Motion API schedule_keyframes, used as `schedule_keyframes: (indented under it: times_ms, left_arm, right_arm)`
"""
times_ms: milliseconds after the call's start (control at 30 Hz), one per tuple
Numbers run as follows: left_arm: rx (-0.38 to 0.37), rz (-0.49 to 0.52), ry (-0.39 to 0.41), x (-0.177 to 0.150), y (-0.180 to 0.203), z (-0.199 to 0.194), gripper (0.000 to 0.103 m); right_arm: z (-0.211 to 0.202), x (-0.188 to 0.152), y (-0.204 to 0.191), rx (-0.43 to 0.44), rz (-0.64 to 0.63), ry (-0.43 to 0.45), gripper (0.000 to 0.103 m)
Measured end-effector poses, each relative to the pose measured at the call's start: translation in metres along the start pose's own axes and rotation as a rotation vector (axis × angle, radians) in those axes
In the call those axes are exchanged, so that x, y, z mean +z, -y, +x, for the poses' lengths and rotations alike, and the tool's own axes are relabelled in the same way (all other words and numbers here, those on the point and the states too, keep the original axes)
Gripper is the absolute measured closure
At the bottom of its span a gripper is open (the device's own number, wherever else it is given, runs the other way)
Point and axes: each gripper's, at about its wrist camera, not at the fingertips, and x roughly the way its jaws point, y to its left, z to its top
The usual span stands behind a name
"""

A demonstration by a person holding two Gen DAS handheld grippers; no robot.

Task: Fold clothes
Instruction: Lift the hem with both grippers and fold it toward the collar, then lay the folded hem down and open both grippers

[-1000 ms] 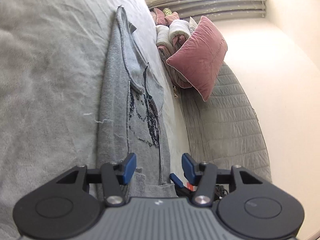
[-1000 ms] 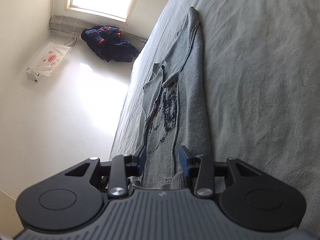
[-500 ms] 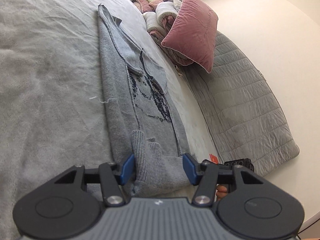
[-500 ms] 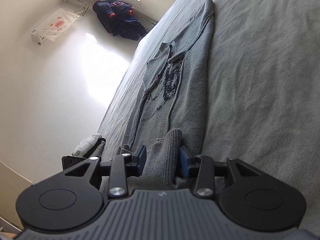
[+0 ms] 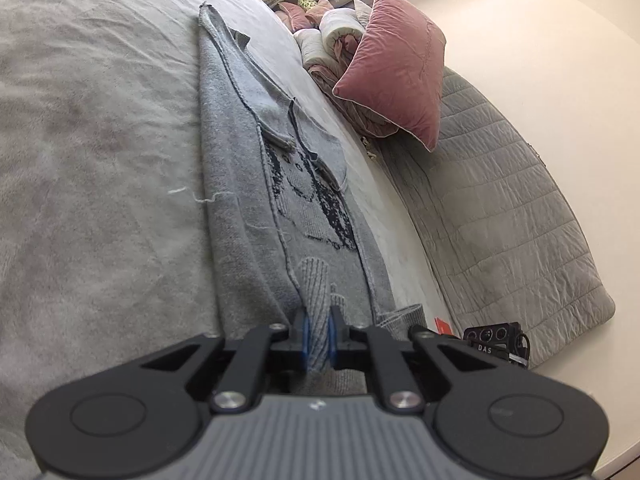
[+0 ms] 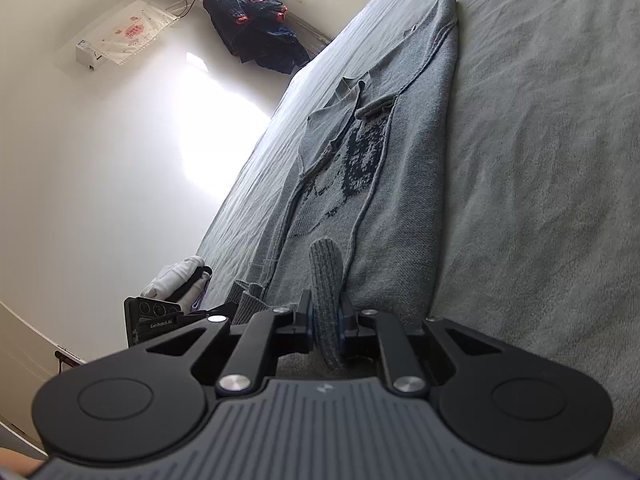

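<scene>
A grey knit sweater (image 5: 240,184) with a dark pattern lies lengthwise on the bed, its sleeves folded in. It also shows in the right wrist view (image 6: 404,184). My left gripper (image 5: 318,336) is shut on the ribbed hem (image 5: 316,292) at the near end. My right gripper (image 6: 325,330) is shut on the ribbed hem (image 6: 326,272) too, pinching a raised fold of it. Both hold the hem just above the bed.
The grey bedspread (image 5: 88,168) stretches to the left of the sweater. A pink pillow (image 5: 396,68) and bundled bedding lie on a quilted mat (image 5: 500,216) on the floor. A dark garment (image 6: 256,28) hangs by the window; a black device (image 6: 154,316) sits on the floor.
Both grippers closed from open onto the ribbed hem of the sweater and lifted a fold of it between their fingers.
</scene>
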Motion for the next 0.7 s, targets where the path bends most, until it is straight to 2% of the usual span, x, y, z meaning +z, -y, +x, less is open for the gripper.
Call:
schedule_keyframes:
  times_ms: [100,233,467,700]
  left_arm:
    - [-0.070,-0.089,0.034,0.009,-0.008,0.000,0.095]
    - [-0.104,-0.164,0.078,0.021,-0.016,0.003,0.095]
    - [-0.133,-0.242,0.166,0.047,-0.029,0.014,0.095]
    - [-0.106,-0.254,0.185,0.075,-0.037,0.033,0.095]
  right_arm:
    - [0.000,0.010,0.000,0.040,0.047,0.036,0.089]
    - [0.004,0.026,0.004,0.062,0.087,0.057,0.089]
    - [0.014,0.051,0.023,0.099,0.173,0.139,0.091]
    - [0.027,0.075,0.034,0.075,0.194,0.164,0.091]
